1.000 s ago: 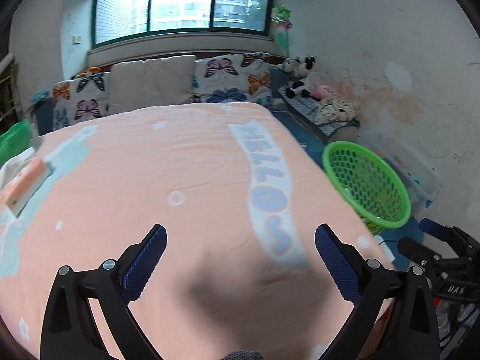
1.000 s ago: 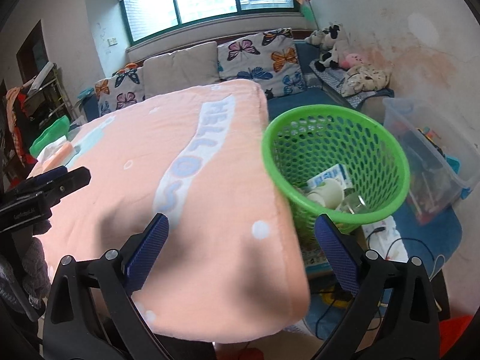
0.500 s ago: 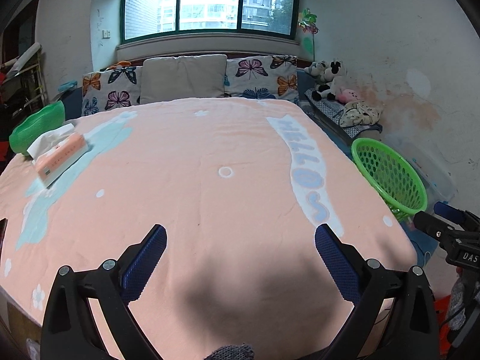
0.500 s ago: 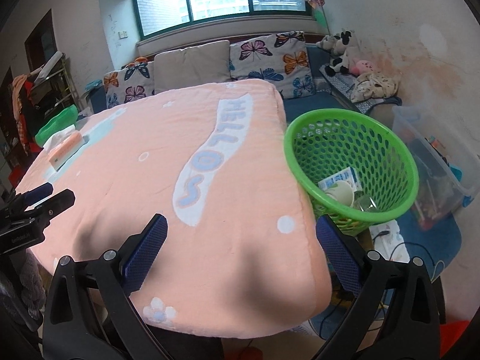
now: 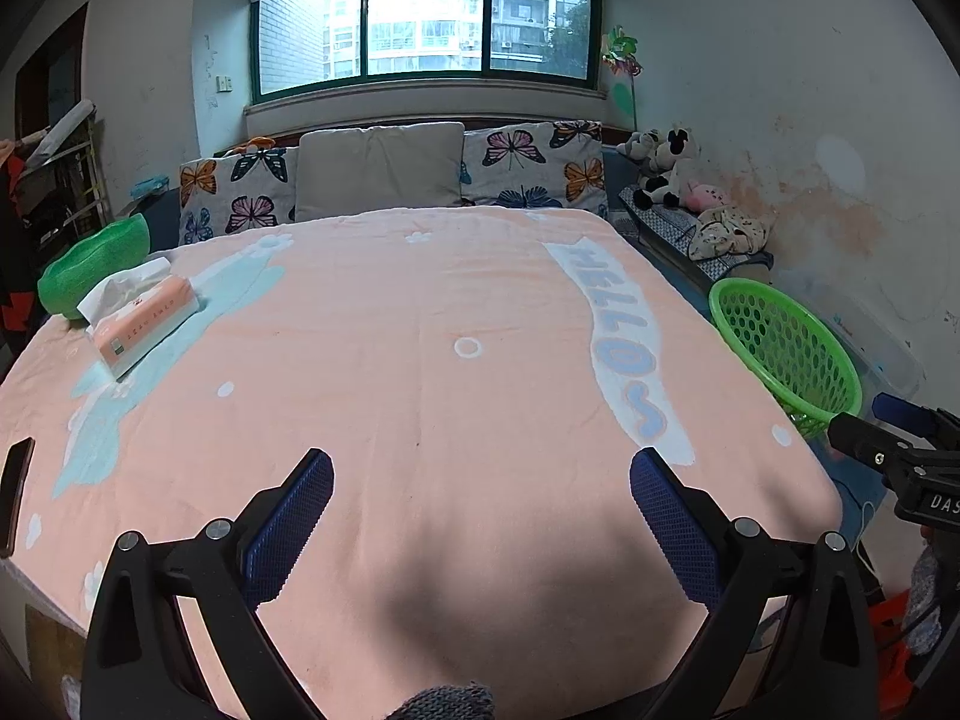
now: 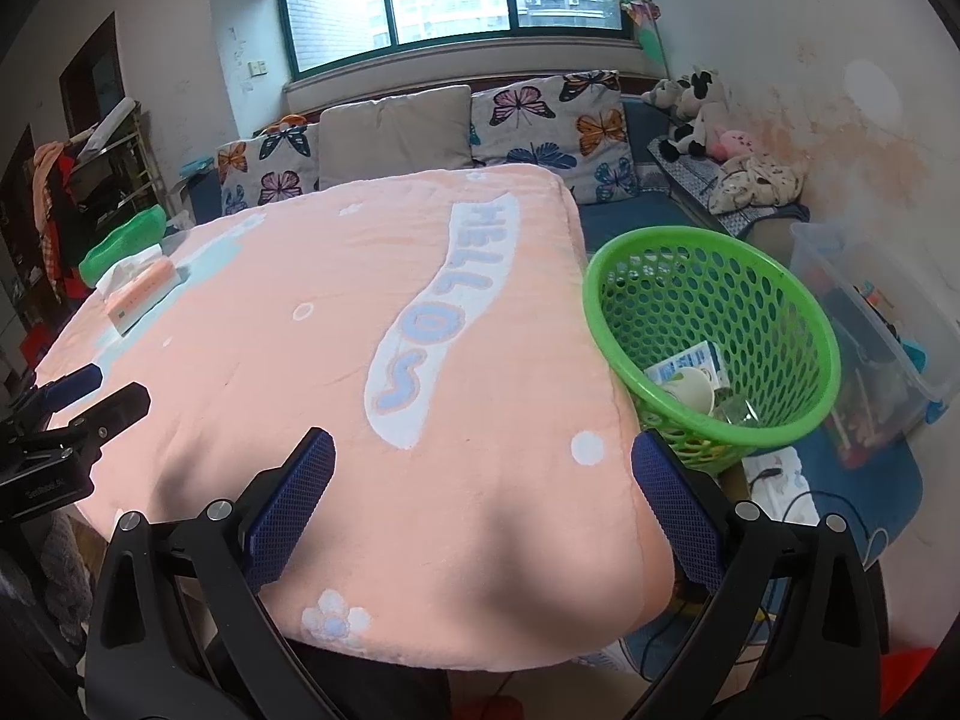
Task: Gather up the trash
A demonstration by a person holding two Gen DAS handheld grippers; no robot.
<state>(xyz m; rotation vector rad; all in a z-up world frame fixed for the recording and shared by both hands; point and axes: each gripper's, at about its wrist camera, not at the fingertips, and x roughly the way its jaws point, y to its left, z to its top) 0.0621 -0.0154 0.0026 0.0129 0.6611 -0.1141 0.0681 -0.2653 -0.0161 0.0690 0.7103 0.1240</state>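
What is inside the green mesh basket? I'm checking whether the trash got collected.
The green mesh basket holds a paper cup, a small blue-and-white carton and some clear wrapping. Anything beneath them is hidden.

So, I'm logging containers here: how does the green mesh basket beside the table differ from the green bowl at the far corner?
The green mesh basket is perforated all over; the green bowl looks solid-walled. The basket sits off the table's edge, lower than the top; the bowl rests up by the tissue pack. The basket holds trash, including a paper cup and a small carton; the bowl's inside is hidden. Both are bright green and open-topped.
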